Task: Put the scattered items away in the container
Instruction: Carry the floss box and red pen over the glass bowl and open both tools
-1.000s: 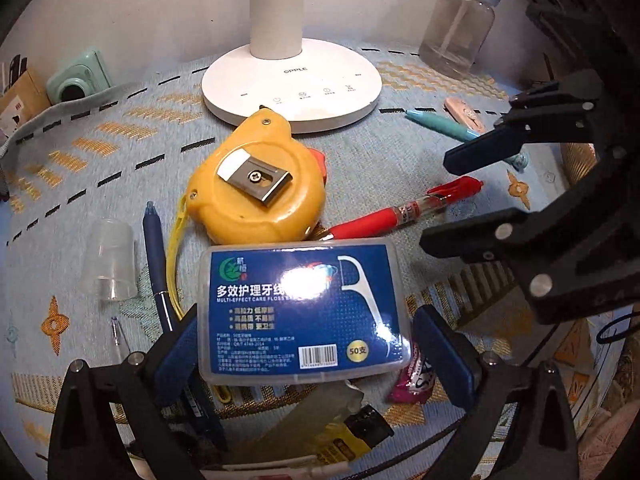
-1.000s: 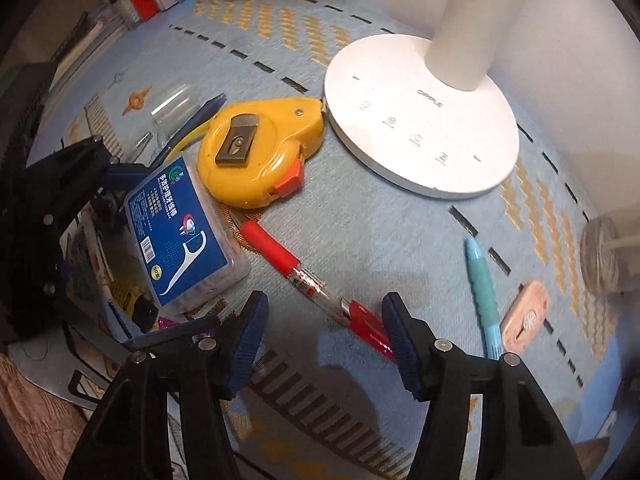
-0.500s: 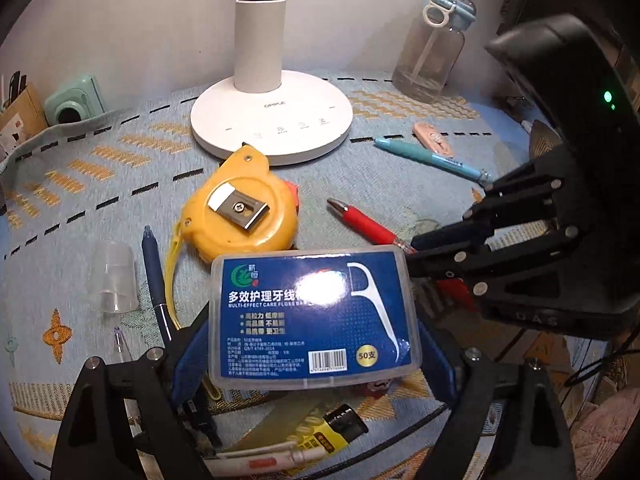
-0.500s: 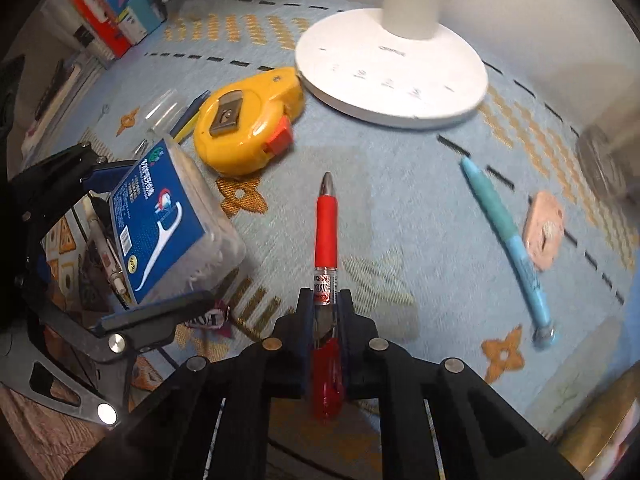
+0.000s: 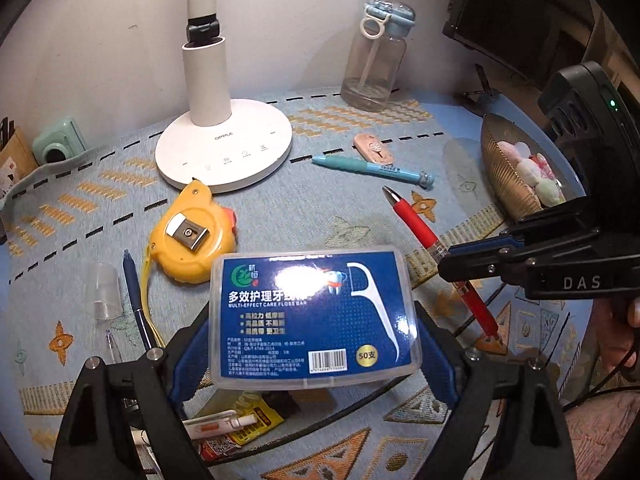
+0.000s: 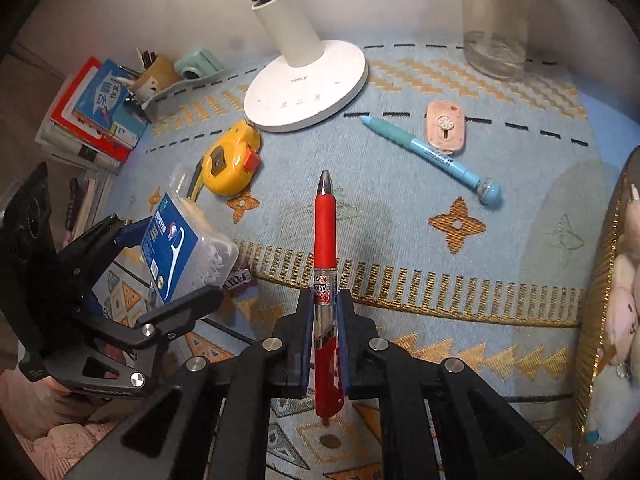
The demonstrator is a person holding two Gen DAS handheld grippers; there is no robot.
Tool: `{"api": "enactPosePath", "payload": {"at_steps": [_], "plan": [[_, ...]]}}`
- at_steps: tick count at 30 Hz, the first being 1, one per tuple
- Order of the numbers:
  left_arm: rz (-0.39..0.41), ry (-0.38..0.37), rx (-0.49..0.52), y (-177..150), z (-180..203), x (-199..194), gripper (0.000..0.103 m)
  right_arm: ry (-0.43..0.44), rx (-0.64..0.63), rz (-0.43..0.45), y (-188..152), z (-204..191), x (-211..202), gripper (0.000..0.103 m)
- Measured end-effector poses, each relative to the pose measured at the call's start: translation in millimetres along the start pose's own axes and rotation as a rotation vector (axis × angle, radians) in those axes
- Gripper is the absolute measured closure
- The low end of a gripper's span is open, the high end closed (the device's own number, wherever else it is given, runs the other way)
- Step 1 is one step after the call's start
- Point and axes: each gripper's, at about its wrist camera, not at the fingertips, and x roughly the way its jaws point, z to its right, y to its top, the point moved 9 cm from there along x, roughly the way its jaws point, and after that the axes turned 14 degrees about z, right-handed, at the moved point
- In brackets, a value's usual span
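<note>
We clamp the floss pick box (image 5: 316, 316) in our left gripper (image 5: 312, 354) and the red pen (image 6: 325, 240) in our right gripper (image 6: 324, 312), above the bench (image 6: 400, 208).

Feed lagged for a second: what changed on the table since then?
The right gripper closed on the red pen and lifted it, turning it. The left gripper raised the floss box. Tape measure, lamp and blue pen stayed put.

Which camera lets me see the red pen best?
The right wrist view. The red pen runs straight up the middle, silver tip to clicker, clamped between the right gripper jaws. The left wrist view shows the pen off to the side, partly covered by that gripper.
</note>
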Motion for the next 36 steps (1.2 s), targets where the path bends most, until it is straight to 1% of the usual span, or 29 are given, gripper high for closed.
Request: {"api": "enactPosePath", "payload": {"at_steps": [4,9,14,21,25,29,36], "plan": [[0.024,-0.012,0.026,15,19,-9,0.015,-0.012,-0.008,0.056,16,8,-31,0.091],[0.054,-0.042,0.066,38,52,-12,0.015,-0.048,0.002,0.129,22,26,-64,0.091],[0.091,-0.087,0.111,62,99,-8,0.015,-0.099,0.043,0.205,28,64,-108,0.091],[0.120,-0.164,0.188,90,177,7,0.015,-0.198,0.138,0.286,25,138,-164,0.091],[0.125,-0.201,0.223,102,219,21,0.015,-0.246,0.188,0.306,18,180,-187,0.091],[0.123,-0.229,0.251,112,254,36,0.015,-0.281,0.221,0.311,11,214,-201,0.091],[0.101,-0.264,0.264,122,299,70,0.015,-0.293,0.251,0.302,4,256,-209,0.091]]}}
